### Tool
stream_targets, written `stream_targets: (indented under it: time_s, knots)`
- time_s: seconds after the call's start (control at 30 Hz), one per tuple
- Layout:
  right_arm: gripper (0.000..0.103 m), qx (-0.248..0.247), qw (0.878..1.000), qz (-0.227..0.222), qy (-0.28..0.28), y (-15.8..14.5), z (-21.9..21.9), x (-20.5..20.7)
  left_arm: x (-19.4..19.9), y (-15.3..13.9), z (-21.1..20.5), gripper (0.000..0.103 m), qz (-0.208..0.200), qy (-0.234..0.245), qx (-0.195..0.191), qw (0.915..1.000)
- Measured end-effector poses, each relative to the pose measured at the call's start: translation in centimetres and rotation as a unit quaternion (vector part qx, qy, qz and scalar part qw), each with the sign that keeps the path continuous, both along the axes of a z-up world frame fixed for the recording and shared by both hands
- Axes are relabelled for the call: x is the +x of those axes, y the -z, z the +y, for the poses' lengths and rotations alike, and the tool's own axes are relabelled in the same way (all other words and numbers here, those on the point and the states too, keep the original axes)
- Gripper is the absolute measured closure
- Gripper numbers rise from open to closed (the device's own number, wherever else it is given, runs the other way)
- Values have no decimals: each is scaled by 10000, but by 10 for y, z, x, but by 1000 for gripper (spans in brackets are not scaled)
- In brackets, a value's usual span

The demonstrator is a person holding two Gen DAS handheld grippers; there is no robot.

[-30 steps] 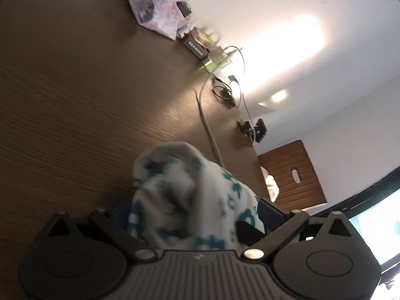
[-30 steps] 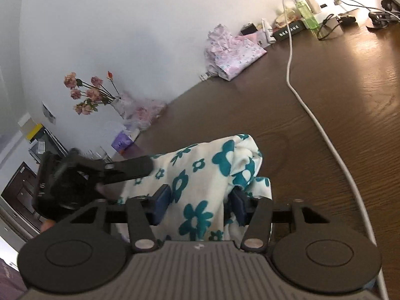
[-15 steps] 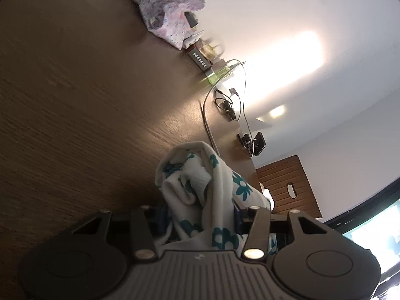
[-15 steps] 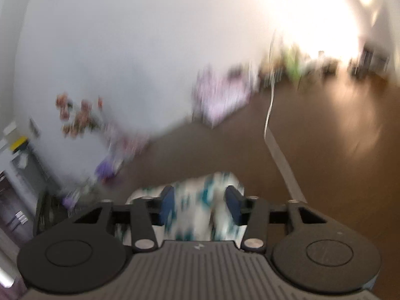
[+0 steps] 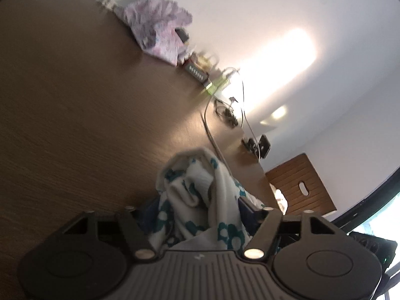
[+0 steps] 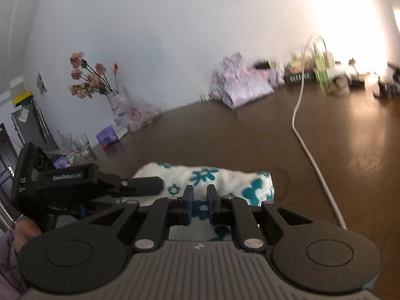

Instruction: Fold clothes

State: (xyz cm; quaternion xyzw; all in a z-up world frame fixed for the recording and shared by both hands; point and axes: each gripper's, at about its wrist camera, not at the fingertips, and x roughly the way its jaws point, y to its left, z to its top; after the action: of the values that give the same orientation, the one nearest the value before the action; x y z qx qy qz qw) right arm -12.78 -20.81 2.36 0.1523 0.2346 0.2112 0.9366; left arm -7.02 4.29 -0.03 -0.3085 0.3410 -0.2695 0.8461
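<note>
A white cloth with teal flowers [image 6: 212, 177] lies as a folded roll on the dark wooden table [image 6: 225, 130]. My right gripper [image 6: 200, 195] is nearly shut just above its near edge; its fingers look pinched with only a thin gap. My left gripper [image 5: 197, 207] has a bunched end of the same cloth [image 5: 197, 187] between its jaws. In the right wrist view the left gripper [image 6: 147, 185] reaches onto the cloth from the left.
A folded pink and purple garment [image 6: 240, 85] lies at the far wall. A white cable [image 6: 310, 155] runs across the table on the right. A vase of flowers [image 6: 95, 80], a glass [image 6: 82, 145] and small clutter stand at the back.
My right gripper has closed from wide open around the cloth to nearly shut and has swung level. The cloth now lies flatter as a roll. The left view has tilted slightly.
</note>
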Motion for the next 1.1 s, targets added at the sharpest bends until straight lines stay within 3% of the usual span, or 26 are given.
stream_targets:
  time_s: [0.13,0.23,0.27,0.3,0.33,0.57,0.7,0.77,0.83,0.9,1.0,1.1]
  knots:
    - [91,-67,9994,-125,-320,-2,7,-7,-9,-22,13,32,-577,-131,50,9982]
    - [91,-444,9977,36,-506,9,24,-6,0,-26,-3,33,-596,-147,460,9971]
    - [91,-574,9971,-62,-497,12,28,-9,4,-25,-11,41,-524,-210,736,9957]
    - [91,-731,9958,-190,-516,13,31,-11,6,-22,-17,58,-432,-287,977,9939]
    - [91,-803,9951,-202,-532,13,32,-12,7,-17,-22,60,-313,-319,1116,9927]
    - [91,-690,9956,-176,-608,15,29,-13,-6,-1,-24,61,-276,-540,1215,9907]
    - [88,-458,9966,-143,-670,14,21,-12,-13,-2,-21,60,-465,-540,1214,9900]
    - [68,-231,9979,-248,-545,5,9,-21,-17,-10,-20,59,-576,-582,1236,9889]
    - [5,184,9982,-555,-144,-4,-14,-37,-25,-26,-21,55,-942,-700,1324,9842]
    - [0,548,9960,-664,238,-5,-35,-51,-35,-42,-24,49,-1457,-732,1392,9768]
    - [0,902,9953,20,355,6,-46,-40,-43,-49,-44,44,-1992,-376,1677,9648]
    - [0,832,9942,444,526,18,-41,-21,-38,-34,-64,50,-1706,-179,2221,9598]
